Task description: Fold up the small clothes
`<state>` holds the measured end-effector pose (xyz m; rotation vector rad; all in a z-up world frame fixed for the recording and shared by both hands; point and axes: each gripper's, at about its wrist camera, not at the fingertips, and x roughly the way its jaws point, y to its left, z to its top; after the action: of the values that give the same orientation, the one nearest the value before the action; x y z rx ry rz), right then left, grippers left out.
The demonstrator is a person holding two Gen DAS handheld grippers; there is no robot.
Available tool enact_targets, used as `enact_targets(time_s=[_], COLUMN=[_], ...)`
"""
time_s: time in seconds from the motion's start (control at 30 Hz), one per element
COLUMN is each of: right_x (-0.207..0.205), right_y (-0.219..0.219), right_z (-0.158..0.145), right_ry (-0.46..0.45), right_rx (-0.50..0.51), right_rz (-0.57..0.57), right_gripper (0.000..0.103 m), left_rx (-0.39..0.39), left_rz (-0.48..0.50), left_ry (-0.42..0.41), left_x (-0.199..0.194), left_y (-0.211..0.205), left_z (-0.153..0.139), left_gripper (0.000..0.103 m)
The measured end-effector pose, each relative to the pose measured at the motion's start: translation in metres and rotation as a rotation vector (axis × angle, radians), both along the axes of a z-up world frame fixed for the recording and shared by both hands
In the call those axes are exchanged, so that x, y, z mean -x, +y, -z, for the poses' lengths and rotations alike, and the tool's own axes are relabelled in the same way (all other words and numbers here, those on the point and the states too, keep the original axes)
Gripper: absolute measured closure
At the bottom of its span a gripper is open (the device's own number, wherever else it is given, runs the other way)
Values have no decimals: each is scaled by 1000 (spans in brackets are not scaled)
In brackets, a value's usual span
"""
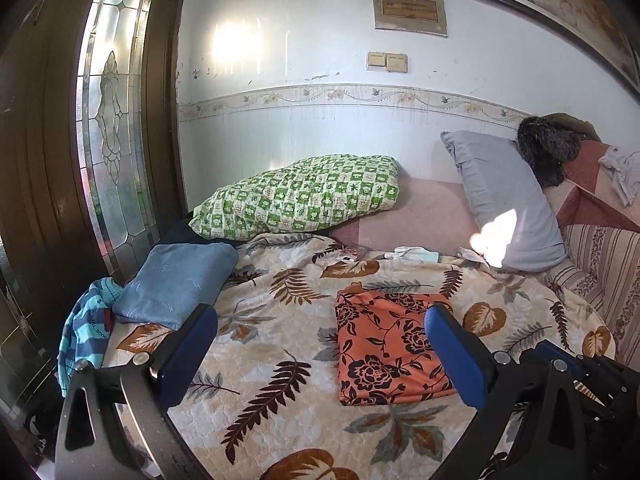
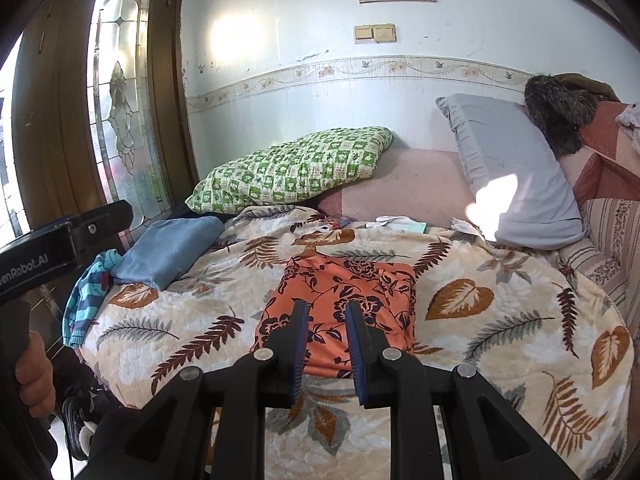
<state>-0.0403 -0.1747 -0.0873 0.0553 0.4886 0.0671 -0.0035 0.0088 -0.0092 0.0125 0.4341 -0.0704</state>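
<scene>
a folded orange flowered cloth [image 1: 390, 350] lies flat on the plush leaf-print blanket [image 1: 280, 360]; left tongs [image 1: 320, 344] spread wide, right tongs [image 2: 327, 330] narrowly parted, both empty.

We see a green checked pillow [image 1: 298, 196] and a grey pillow [image 1: 508, 200] against the wall — beside them, a leaded-glass door [image 1: 116, 112].

Daylight is streaming through the glass door [image 1: 116, 120], glaring on the wall [image 1: 236, 42] and pillow [image 1: 496, 236]; edges are bending and darkening.
</scene>
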Motion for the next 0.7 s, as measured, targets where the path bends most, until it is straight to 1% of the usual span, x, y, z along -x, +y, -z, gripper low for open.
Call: enact_targets(time_s=[0.3, 0.47, 0.6, 0.7], right_x=[21, 34, 40, 38], right_y=[9, 10, 11, 10], right_z=[-14, -28, -35, -35], right_ry=[-3, -35, -54, -51], right_rx=[5, 1, 2, -1], right_rz=[12, 9, 3, 0], right_gripper=[81, 81, 81, 81], left_rx=[-5, -17, -16, -16], left_rz=[2, 12, 18, 20], left_ry=[-34, -53, -64, -61], left_x=[30, 45, 51, 48], left_y=[9, 10, 9, 7], left_z=[-17, -24, -29, -31], left_gripper=[0, 0, 0, 0])
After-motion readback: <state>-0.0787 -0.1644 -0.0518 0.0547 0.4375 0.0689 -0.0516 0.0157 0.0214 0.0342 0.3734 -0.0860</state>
